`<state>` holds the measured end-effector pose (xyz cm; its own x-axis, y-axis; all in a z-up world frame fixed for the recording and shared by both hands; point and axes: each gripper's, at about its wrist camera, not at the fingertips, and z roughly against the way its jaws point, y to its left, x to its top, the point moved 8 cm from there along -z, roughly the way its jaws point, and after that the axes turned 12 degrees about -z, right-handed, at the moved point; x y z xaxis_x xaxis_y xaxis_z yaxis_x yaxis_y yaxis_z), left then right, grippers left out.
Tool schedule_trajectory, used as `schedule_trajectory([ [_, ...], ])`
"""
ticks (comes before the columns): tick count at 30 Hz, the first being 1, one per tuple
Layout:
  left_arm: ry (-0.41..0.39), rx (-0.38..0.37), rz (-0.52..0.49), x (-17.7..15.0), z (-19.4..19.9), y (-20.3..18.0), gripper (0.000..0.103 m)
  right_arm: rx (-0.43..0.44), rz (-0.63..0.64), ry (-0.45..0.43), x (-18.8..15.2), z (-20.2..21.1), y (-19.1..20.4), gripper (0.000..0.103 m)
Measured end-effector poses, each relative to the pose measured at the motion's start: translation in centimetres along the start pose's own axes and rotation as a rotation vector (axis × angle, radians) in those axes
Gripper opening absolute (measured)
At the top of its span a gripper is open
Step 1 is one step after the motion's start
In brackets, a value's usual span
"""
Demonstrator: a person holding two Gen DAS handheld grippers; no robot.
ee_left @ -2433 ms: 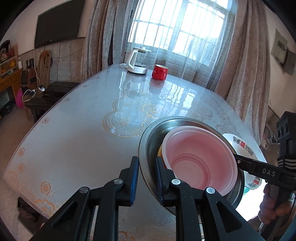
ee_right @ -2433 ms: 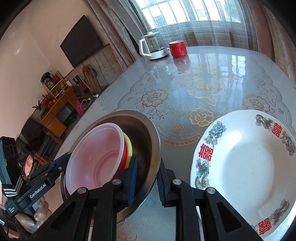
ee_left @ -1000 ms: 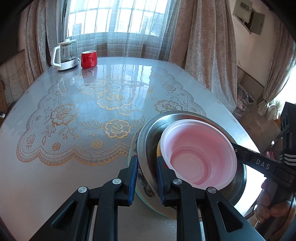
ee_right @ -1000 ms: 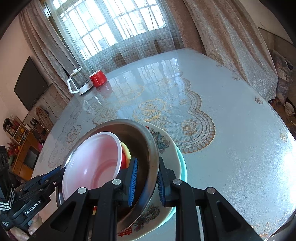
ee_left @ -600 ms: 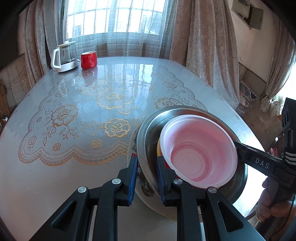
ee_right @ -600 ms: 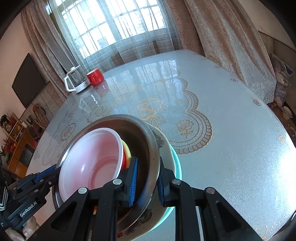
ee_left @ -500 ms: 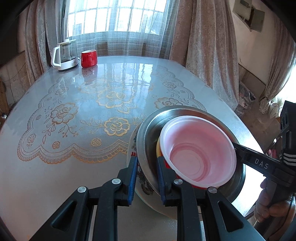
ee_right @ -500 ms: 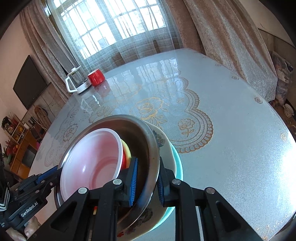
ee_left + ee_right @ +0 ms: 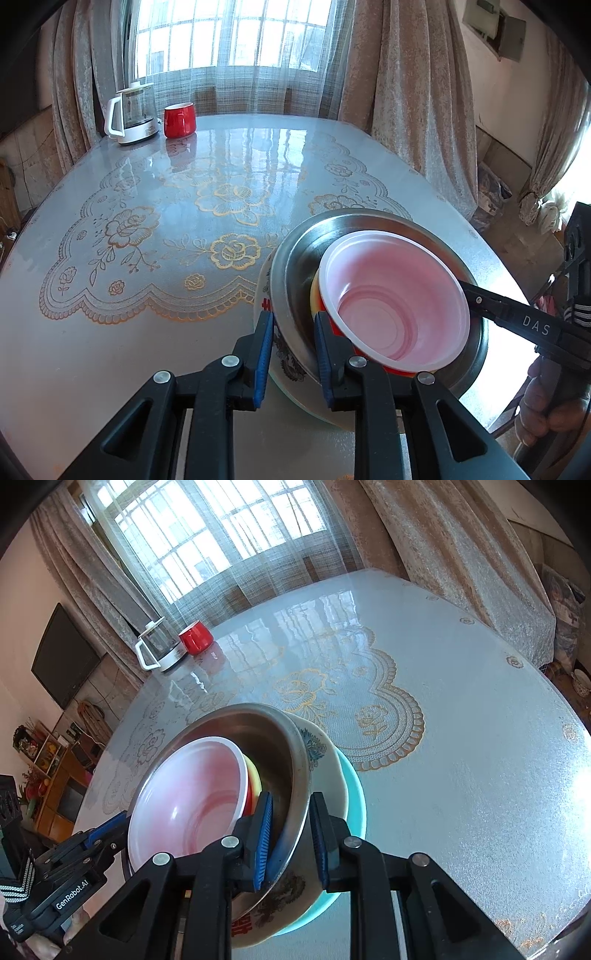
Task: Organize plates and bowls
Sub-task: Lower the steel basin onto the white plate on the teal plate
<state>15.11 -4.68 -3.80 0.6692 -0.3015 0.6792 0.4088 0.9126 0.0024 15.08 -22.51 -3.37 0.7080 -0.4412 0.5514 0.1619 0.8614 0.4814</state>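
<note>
Here, left hand-held gripper [image 9: 291,343] pinching the steel bowl [image 9: 295,258] rim, right hand-held gripper [image 9: 291,830] pinching its other side, pink bowl [image 9: 395,295] nested inside, bowl on flowered plate [image 9: 325,753], tabletop [image 9: 147,258] below.

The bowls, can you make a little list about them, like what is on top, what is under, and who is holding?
top bowl: pink bowl, nested inside the others
under it: yellow and red rims peek out
big bowl: metal bowl, holding the nested bowls
underneath: patterned plate, on a teal plate
left tool: shut on the metal bowl's rim
right tool: shut on the opposite rim
stack place: near table edge
far end: kettle beside red mug
</note>
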Motion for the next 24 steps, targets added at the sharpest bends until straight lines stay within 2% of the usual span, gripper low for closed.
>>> schedule_trajectory([
  [11, -0.005, 0.006, 0.001, -0.12, 0.43, -0.16, 0.022, 0.013, -0.005, -0.010, -0.27, 0.64, -0.18, 0.020],
  [24, 0.001, 0.020, 0.016, -0.08, 0.39, -0.16, 0.022, -0.012, 0.031, -0.044, -0.21, 0.47, 0.30, 0.017],
])
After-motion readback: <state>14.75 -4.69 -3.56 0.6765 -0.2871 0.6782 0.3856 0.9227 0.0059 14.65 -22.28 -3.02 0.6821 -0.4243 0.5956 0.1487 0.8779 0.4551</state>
